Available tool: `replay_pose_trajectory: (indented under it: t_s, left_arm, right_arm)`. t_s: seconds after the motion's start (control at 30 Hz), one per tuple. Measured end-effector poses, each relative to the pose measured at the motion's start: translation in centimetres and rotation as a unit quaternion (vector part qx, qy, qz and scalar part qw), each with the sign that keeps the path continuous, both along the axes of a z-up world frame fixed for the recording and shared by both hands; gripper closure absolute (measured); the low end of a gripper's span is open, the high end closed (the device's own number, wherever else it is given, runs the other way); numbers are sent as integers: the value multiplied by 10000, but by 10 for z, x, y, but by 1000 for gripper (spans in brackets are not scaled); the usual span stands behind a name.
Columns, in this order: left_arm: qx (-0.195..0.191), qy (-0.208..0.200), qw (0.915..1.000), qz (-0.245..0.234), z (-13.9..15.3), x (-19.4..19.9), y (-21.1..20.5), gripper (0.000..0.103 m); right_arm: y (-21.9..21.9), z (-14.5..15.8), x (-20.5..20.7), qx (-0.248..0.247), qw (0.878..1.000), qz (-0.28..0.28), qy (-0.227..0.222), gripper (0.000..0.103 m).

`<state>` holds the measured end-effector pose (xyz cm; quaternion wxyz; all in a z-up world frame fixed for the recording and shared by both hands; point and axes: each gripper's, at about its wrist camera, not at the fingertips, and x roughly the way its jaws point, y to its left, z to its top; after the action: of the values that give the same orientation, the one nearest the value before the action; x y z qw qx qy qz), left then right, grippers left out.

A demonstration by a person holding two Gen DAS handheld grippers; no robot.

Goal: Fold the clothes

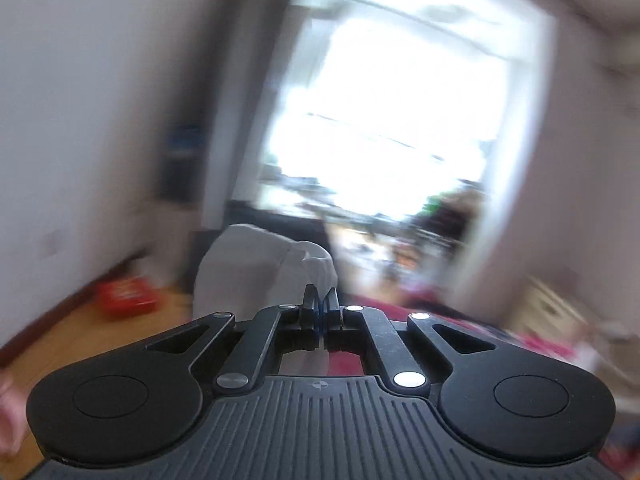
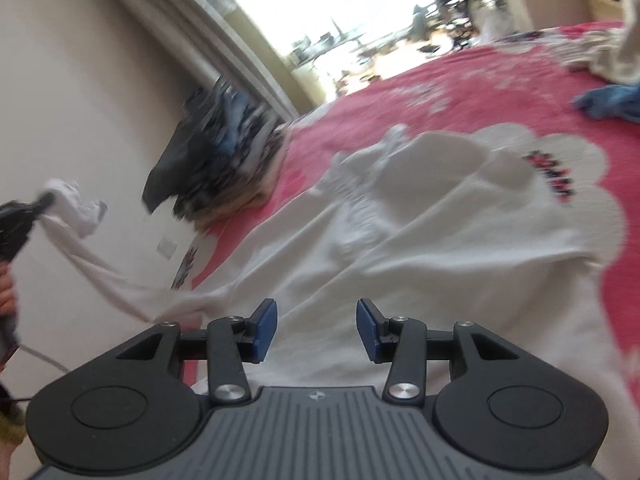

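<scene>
A white garment (image 2: 420, 248) lies spread and wrinkled over the pink bedspread (image 2: 440, 92). One corner of it stretches off to the far left, where my left gripper (image 2: 44, 202) pinches it in the air. In the left wrist view that left gripper (image 1: 320, 300) is shut on the white cloth (image 1: 260, 268), which hangs bunched just beyond the fingertips. My right gripper (image 2: 316, 328) hovers low over the near part of the garment, open, its blue pads (image 2: 266, 328) apart with only cloth beneath them.
A stack of dark and patterned folded clothes (image 2: 224, 164) sits at the bed's left edge by the wall. A blue cloth (image 2: 608, 104) and a pale crumpled garment (image 2: 608, 56) lie at the far right. A bright window (image 1: 392, 120) and a red item (image 1: 128, 296) on the wooden floor show beyond.
</scene>
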<state>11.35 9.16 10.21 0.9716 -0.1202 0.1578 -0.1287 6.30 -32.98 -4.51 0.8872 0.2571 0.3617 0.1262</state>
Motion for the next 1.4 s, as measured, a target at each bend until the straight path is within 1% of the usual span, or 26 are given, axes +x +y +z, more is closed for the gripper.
replay_pose_trajectory:
  t_s: [0.03, 0.07, 0.1, 0.13, 0.2, 0.23, 0.27, 0.33, 0.37, 0.43, 0.47, 0.5, 0.57, 0.63, 0.73, 0.77, 0.83, 0.9, 0.97, 1.07, 1.23, 1.27, 1.37, 1.4]
  left_arm:
    - [68, 49, 9994, -349, -2, -11, -21, 100]
    - [136, 99, 9974, -697, -4, -21, -42, 95]
    - [204, 164, 9941, -1051, -7, -31, -64, 79]
    - [286, 399, 9879, -1468, -20, -41, -85, 61]
    - [505, 841, 9709, -2186, -49, -58, -123, 52]
    - [676, 1099, 9603, -2473, -69, -67, -138, 49]
    - [842, 1355, 9483, -2744, -88, -76, -152, 49]
    - [1117, 1832, 9280, -3046, -119, -89, -165, 49]
    - [1192, 2010, 9202, -3140, -130, -96, -168, 49]
    - [1258, 2272, 9069, -3317, -141, -99, -163, 49]
    - [1275, 2259, 9051, -3368, -142, -100, -159, 49]
    - [1307, 2192, 9054, -3393, -137, -97, -153, 49]
    - [1531, 1993, 9057, -3415, -130, -96, -144, 48]
    - [1675, 1899, 9111, -3252, -130, -93, -135, 47]
    - [1774, 1889, 9204, -2929, -131, -85, -120, 47]
    - [1848, 1823, 9240, -2809, -133, -79, -114, 47]
    - [2081, 1662, 9281, -2600, -137, -68, -109, 47]
    - [2171, 1630, 9303, -2468, -144, -55, -104, 47]
    - [2120, 1690, 9339, -2331, -147, -40, -98, 47]
    - [2091, 1848, 9337, -2245, -154, -23, -95, 47]
    - [2232, 2285, 9262, -2003, -172, -16, -94, 46]
    - [2206, 2311, 9261, -2005, -175, -17, -94, 46]
    - [2098, 2301, 9286, -2021, -178, -18, -94, 46]
    - [2072, 2292, 9293, -2022, -177, -19, -94, 46]
  right_arm:
    - [-9, 0, -5, 28, 9999, -105, -10, 56]
    - [-17, -1, -11, 40, 9998, -203, -2, 56]
    - [-25, -2, -16, 51, 9995, -302, 6, 56]
    - [-33, -4, -22, 62, 9992, -401, 17, 55]
    - [-48, -9, -32, 85, 9981, -611, 93, 54]
    - [-55, -14, -37, 139, 9973, -704, 158, 54]
    - [-62, -18, -41, 192, 9964, -795, 223, 54]
    - [-73, -26, -50, 283, 9947, -930, 339, 53]
    - [-76, -29, -53, 328, 9942, -960, 370, 52]
    - [-75, -32, -51, 471, 9942, -868, 415, 52]
    - [-75, -33, -51, 543, 9942, -822, 438, 52]
    - [-74, -34, -50, 615, 9940, -777, 461, 52]
    - [-73, -37, -49, 758, 9935, -685, 506, 52]
    - [-71, -40, -47, 900, 9927, -585, 553, 52]
    - [-56, -40, -29, 1057, 9918, -255, 665, 50]
    - [-50, -40, -23, 1036, 9921, -208, 680, 50]
    - [-38, -40, -11, 996, 9925, -135, 691, 47]
    - [-28, -44, 2, 967, 9924, -145, 747, 45]
    - [-18, -48, 12, 837, 9928, -108, 847, 45]
    - [3, -56, 26, 428, 9942, 8, 982, 45]
    - [26, -66, 41, 35, 9933, 289, 1122, 45]
    - [30, -65, 42, -49, 9931, 349, 1116, 45]
    - [43, -59, 44, -274, 9927, 557, 1033, 55]
    - [47, -56, 44, -344, 9926, 632, 980, 60]
